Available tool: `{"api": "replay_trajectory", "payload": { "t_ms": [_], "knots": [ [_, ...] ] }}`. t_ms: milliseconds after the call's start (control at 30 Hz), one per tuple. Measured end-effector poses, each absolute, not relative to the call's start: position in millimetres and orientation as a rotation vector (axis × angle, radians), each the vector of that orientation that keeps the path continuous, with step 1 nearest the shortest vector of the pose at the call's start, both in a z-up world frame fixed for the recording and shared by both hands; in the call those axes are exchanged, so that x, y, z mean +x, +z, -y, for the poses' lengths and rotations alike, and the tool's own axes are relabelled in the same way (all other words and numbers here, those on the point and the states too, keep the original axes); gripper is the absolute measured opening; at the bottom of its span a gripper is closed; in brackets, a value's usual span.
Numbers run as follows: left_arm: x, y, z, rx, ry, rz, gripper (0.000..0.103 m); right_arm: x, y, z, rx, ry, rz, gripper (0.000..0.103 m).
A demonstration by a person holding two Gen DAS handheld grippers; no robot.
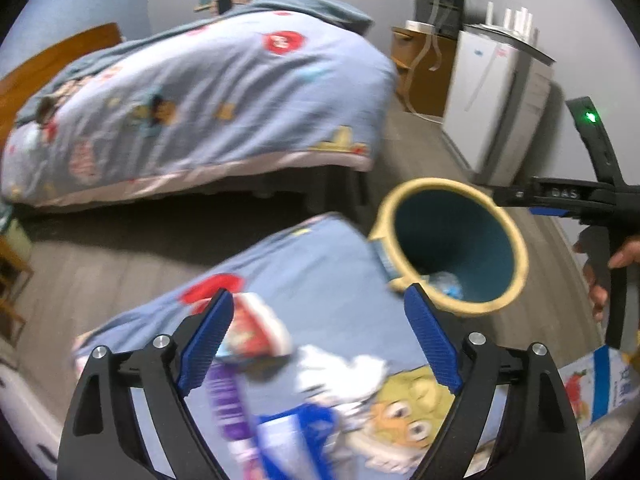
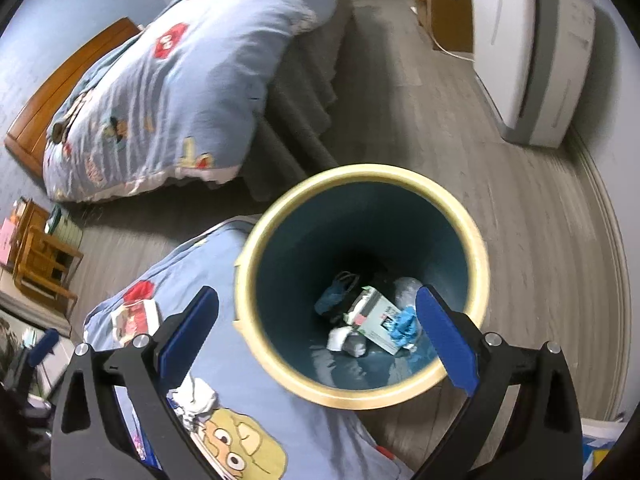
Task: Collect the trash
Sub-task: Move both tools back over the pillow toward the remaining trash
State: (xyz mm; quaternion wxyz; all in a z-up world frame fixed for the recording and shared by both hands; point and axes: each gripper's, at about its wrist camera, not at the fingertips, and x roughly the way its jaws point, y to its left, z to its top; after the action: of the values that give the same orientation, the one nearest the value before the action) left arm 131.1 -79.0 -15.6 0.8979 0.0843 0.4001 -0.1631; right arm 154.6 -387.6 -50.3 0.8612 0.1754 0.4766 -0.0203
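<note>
A red-and-white wrapper (image 1: 252, 330) lay on the near blue quilt (image 1: 320, 272), just left of the bin (image 2: 360, 184); likely light, crinkly, best pinched at its edge. Left gripper (image 1: 318, 340) and right gripper (image 2: 316, 334) stood wide apart, empty.

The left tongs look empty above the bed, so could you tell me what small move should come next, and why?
Probably lower the left tongs onto the red and white wrapper on the blanket and close on it. Both tongs are open and empty, the bin already holds some trash, and that wrapper lies nearest, by the left finger.
</note>
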Motion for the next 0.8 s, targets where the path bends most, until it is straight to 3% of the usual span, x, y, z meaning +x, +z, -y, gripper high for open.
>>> {"api": "replay_trajectory", "payload": {
  "t_ms": [333,800],
  "knots": [
    [126.3,-32.0,-12.6,0.075,-0.184,-0.853,0.089,158.4,-50.6,311.5,0.215,0.04,-1.03,0.097],
    [168.4,-75.2,-36.2,-0.026,-0.149,-0.942,0.089,160.4,-127.8,222.8,0.026,0.2,-1.252,0.097]
  ]
}}
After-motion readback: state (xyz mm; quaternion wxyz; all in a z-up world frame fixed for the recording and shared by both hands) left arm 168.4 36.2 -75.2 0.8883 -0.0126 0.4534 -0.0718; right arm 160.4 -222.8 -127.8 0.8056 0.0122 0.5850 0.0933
